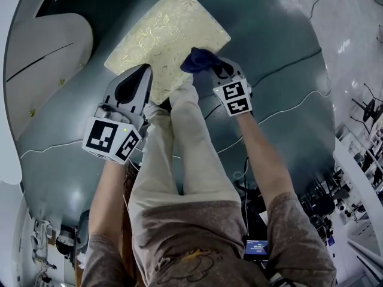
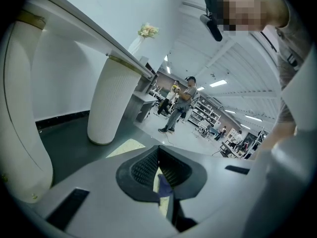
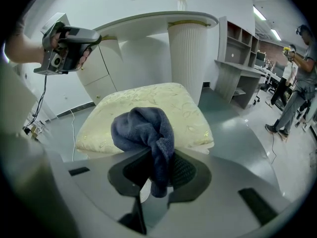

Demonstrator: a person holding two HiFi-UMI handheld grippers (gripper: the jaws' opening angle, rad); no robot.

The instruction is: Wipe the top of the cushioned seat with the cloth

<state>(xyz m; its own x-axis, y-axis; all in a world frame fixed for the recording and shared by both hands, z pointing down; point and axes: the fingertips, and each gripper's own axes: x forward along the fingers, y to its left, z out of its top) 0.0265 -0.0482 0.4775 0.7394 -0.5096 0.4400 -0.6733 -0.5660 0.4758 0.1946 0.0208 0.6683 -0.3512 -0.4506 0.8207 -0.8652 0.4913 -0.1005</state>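
Note:
The cushioned seat [image 1: 161, 34] is a pale yellow square pad with a leaf pattern, low on the grey-green floor; it fills the middle of the right gripper view [image 3: 148, 100]. A dark blue cloth [image 1: 197, 59] hangs bunched over the seat's near right edge. My right gripper [image 1: 213, 68] is shut on the cloth [image 3: 143, 128], which spills out above the jaws [image 3: 158, 160]. My left gripper [image 1: 143, 72] is held at the seat's near left edge, raised off it, and appears in the right gripper view [image 3: 67, 46]. Its jaws [image 2: 158, 170] stand shut with nothing between them.
A white ribbed column [image 3: 187, 53] and a curved white counter [image 3: 148, 19] stand behind the seat. White shelving [image 3: 237, 58] is to the right. A cable [image 1: 287, 109] runs across the floor. My own legs [image 1: 179, 148] are just short of the seat. A person [image 2: 181, 105] stands far off.

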